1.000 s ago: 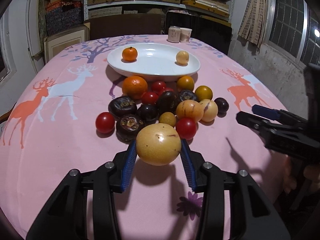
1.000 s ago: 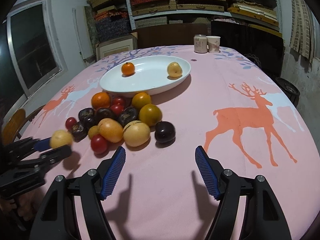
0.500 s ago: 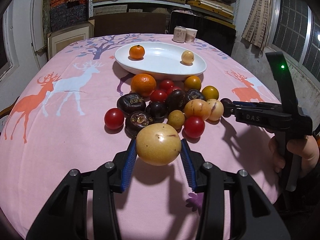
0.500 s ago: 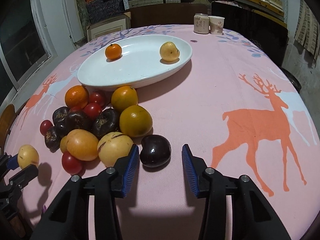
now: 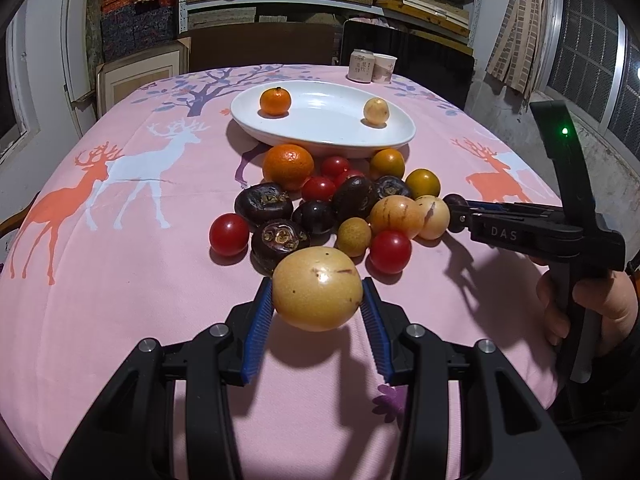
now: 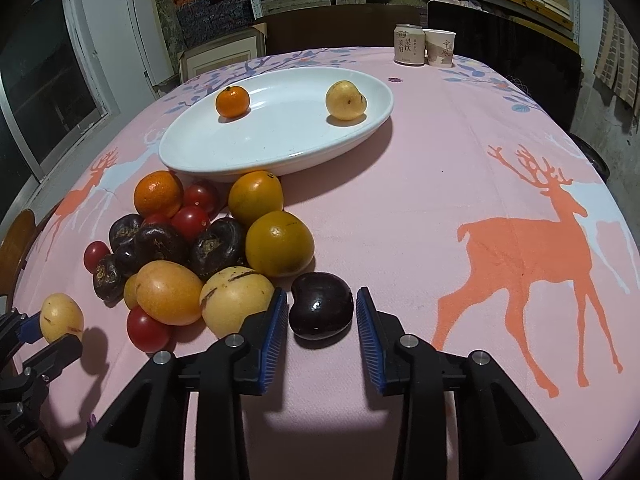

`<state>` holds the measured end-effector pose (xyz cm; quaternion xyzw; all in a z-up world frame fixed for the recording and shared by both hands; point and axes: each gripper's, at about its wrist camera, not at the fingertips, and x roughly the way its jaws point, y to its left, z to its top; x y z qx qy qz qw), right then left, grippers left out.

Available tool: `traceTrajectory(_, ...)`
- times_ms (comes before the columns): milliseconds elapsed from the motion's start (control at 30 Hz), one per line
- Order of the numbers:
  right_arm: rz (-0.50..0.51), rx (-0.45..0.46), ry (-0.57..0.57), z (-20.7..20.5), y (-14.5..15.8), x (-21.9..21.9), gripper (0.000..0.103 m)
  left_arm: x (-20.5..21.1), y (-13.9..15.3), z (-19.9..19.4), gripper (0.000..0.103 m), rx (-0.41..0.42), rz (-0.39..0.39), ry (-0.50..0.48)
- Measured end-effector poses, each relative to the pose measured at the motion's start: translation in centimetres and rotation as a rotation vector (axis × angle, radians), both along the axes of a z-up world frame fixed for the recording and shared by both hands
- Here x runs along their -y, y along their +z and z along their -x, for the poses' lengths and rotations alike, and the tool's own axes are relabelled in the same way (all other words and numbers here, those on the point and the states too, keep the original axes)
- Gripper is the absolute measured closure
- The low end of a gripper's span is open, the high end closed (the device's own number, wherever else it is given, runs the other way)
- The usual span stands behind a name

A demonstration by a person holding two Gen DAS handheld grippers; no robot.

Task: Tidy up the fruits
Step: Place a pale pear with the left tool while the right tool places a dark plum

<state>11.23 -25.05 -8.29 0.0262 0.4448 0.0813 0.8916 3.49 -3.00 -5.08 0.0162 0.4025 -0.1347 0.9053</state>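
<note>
The left gripper [image 5: 318, 312] is clamped on a large yellow fruit [image 5: 317, 288], both blue pads pressed against its sides, holding it clear of the pink tablecloth [image 5: 120, 272] on the near side of the fruit pile [image 5: 336, 208].

The right gripper [image 6: 322, 312] has closed in on a dark plum [image 6: 321, 311] that sits on the cloth at the right-hand edge of the pile; the left pad touches the plum, while a thin gap shows at the right pad, so a firm grip cannot be confirmed. A hand [image 5: 588, 308] holds this gripper's handle to the right of the pile.

Beyond the pile lies the white oval plate [image 6: 280, 148], carrying 2 fruits well apart: a small orange [image 6: 232, 101] and a pale yellow fruit [image 6: 345, 100]. Behind the plate stand a can [image 6: 409, 45] and a paper cup [image 6: 439, 48], side by side.
</note>
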Motion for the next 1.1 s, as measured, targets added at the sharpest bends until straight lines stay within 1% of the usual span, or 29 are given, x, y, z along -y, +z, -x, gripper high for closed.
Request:
traceTrajectory(133, -0.002, 0.054, -0.025, 1.3, 0.9, 0.3, 0.074, -0.5, 0.4, 0.4, 0.060, 0.011, 0.007, 0.014)
traceTrajectory(200, -0.002, 0.077, -0.011, 2.5, 1.3, 0.3, 0.074, -1.0, 0.8, 0.7, 0.060, 0.023, 0.014, 0.024)
traceTrajectory(333, -0.029, 0.081, 0.007, 4.1, 2.1, 0.4, 0.074, -1.5, 1.3, 1.0, 0.060, 0.029, 0.019, 0.029)
traceTrajectory(433, -0.039, 0.109, 0.026, 4.8, 3.8, 0.3, 0.074, -1.5, 2.2, 0.6, 0.060, 0.031, 0.032, 0.018)
traceTrajectory(567, -0.038, 0.163, 0.049, 4.7, 6.5, 0.2, 0.074, -0.8, 3.8, -0.5, 0.060, 0.059, 0.024, 0.000)
traceTrajectory(667, -0.043, 0.174, 0.058, 3.2, 7.9, 0.2, 0.074, -0.1, 5.1, -2.5, 0.060, 0.069, 0.036, -0.018)
traceTrajectory(733, -0.048, 0.180, 0.064, 1.5, 8.9, 0.3, 0.074, 0.4, 5.8, -4.3, 0.060, 0.074, 0.034, -0.022)
traceTrajectory(900, -0.086, 0.160, 0.052, -4.4, 10.5, 0.7, 0.074, 1.8, 7.2, -10.7, 0.060, 0.058, 0.050, -0.036)
traceTrajectory(1000, -0.095, 0.138, 0.057, -8.4, 10.9, 0.4, 0.074, 2.6, 6.9, -14.8, 0.060, 0.030, 0.034, -0.032)
traceTrajectory(1100, -0.106, 0.109, 0.064, -12.7, 10.5, -0.3, 0.074, 3.2, 5.4, -18.9, 0.060, -0.025, 0.029, -0.023)
